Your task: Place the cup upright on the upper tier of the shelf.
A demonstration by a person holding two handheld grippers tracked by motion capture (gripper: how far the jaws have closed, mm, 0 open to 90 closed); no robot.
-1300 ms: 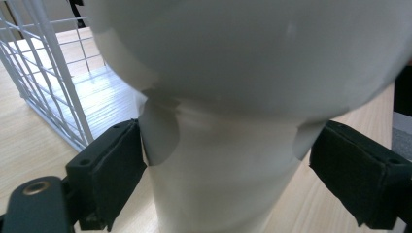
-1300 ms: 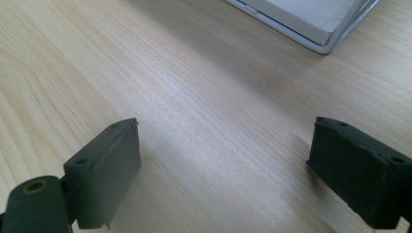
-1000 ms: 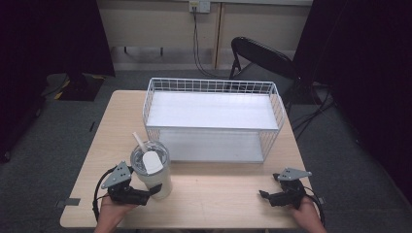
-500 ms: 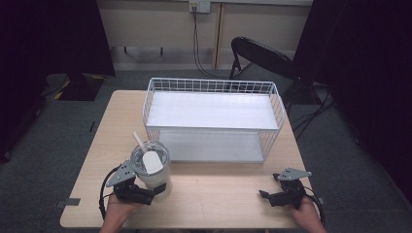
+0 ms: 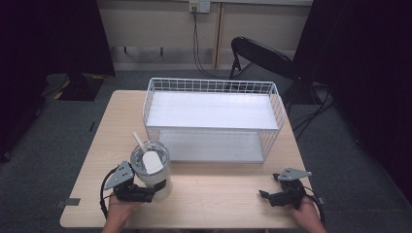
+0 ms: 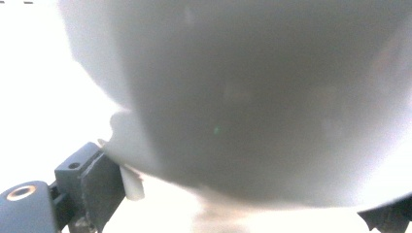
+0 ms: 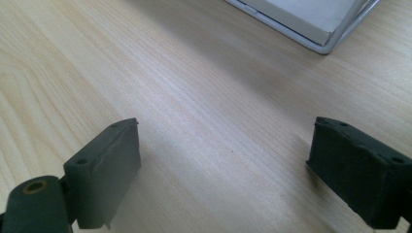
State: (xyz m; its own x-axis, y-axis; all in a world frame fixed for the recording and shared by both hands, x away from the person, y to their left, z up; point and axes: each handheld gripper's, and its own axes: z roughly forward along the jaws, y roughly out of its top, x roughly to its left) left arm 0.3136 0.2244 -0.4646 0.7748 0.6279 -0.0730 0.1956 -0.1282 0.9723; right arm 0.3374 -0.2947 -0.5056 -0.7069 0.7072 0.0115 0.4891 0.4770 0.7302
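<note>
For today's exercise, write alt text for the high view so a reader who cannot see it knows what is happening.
The left hand-held gripper has its jaws around a lidded tumbler with a straw, near the front of a wooden table. The right hand-held gripper rests open on the table, and a white wire basket stands behind.

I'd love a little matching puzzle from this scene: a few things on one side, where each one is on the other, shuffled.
Things:
1. tumbler
2. wire basket
3. left hand-held gripper
4. right hand-held gripper

Places:
A. at the table's back half, in the middle
B. near the front right edge, jaws apart over bare wood
C. front left of the table, straw sticking out of its lid
D. at the front left, jaws either side of the tumbler's base

Pairs: 1-C, 2-A, 3-D, 4-B
</note>
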